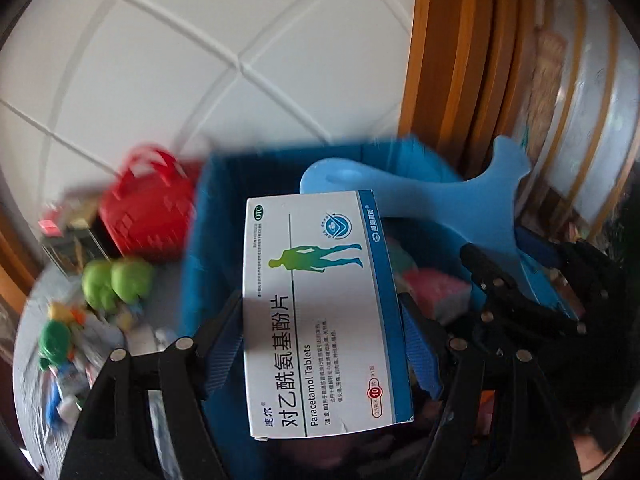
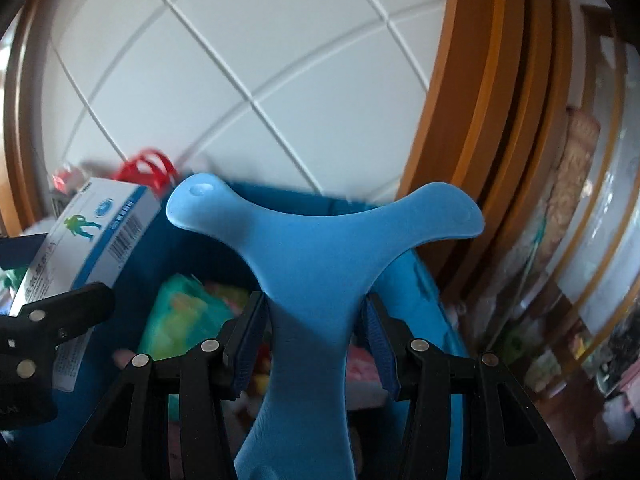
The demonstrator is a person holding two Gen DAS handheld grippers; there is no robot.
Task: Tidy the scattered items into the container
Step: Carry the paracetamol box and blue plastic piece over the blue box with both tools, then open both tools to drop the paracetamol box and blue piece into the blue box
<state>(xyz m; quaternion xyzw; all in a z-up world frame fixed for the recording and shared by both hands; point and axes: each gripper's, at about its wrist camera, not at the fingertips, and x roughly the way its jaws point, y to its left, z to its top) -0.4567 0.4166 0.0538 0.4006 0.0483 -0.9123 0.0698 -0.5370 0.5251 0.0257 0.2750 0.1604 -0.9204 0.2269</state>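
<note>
My left gripper is shut on a white and blue paracetamol tablet box, held over the open blue fabric bin. My right gripper is shut on the stem of a blue Y-shaped foam piece, also above the bin. In the right wrist view the tablet box and the left gripper's black frame show at the left. The foam piece reaches in from the right in the left wrist view. Inside the bin lie a green packet and a pink item.
A red basket, two green plush toys and several small scattered items lie on the grey surface left of the bin. A white tiled wall stands behind. An orange wooden frame and cluttered shelves rise at the right.
</note>
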